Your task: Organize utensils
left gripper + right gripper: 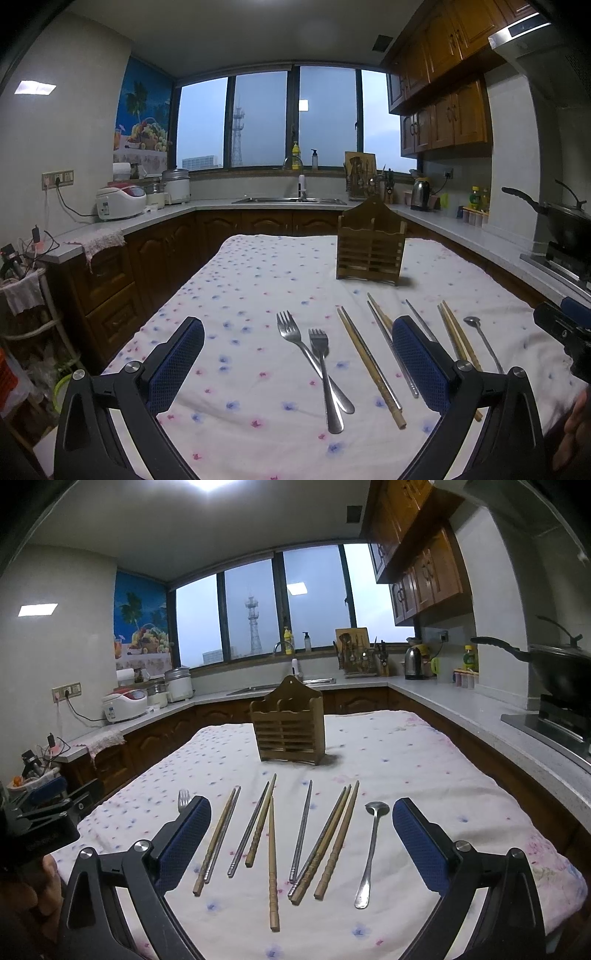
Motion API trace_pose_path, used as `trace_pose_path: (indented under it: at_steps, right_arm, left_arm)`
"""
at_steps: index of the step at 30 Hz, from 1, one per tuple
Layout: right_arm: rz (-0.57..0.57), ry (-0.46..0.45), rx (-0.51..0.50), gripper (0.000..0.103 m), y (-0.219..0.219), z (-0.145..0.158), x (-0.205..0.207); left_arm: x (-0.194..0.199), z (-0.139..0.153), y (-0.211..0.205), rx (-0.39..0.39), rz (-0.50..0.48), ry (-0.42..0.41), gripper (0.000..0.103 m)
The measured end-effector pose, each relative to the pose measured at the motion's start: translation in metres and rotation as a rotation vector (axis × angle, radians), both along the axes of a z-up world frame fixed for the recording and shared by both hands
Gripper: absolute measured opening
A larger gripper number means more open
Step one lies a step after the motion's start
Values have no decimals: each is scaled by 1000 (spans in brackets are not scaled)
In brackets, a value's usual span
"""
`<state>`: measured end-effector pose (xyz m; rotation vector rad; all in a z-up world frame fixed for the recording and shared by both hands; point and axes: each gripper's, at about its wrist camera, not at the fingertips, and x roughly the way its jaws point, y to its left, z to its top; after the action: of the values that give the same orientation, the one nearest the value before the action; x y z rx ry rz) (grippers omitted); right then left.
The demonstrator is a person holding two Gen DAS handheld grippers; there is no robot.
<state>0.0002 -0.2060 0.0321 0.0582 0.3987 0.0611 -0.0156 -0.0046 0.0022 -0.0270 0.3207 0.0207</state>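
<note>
Two steel forks (pixel 317 363) lie crossed on the flowered cloth (pixel 240 288), right between the fingers of my left gripper (pixel 297 341), which is open and empty above the table. Several wooden and steel chopsticks (pixel 271 849) lie in a row under my right gripper (pixel 301 825), also open and empty. A steel spoon (pixel 371 845) lies just inside its right finger. The slatted wooden utensil holder (pixel 289 729) stands upright farther back on the table; it also shows in the left wrist view as the holder (pixel 370 245). One fork tip (pixel 183 798) peeks past the right gripper's left finger.
Kitchen counters wrap around the table: rice cookers (pixel 122 201) at left, a sink (pixel 290 200) under the window, a kettle (pixel 413 662) and a wok (pixel 554 664) on the stove at right. The other gripper (pixel 565 332) and a hand (pixel 574 432) show at the left view's right edge.
</note>
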Motion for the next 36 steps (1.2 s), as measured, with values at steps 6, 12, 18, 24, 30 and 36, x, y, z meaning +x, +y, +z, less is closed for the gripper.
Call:
trace_pose_path:
  at_steps: [6, 12, 18, 24, 30, 36]
  right_arm:
    - [1, -1, -1, 100, 1, 0, 0]
    - [1, -1, -1, 100, 1, 0, 0]
    - [1, -1, 0, 100, 1, -1, 0]
    - [1, 0, -1, 100, 1, -1, 0]
    - [3, 4, 2, 100, 4, 0, 1]
    - [5, 10, 4, 100, 5, -1, 2]
  left_arm:
    - [0, -1, -1, 0, 1, -1, 102]
    - [0, -1, 0, -1, 1, -1, 102]
    - [2, -1, -1, -3, -2, 1, 102]
    - [2, -2, -1, -2, 1, 1, 102]
    - [2, -2, -2, -4, 0, 4, 102]
    - [7, -2, -3, -23, -7, 27, 102]
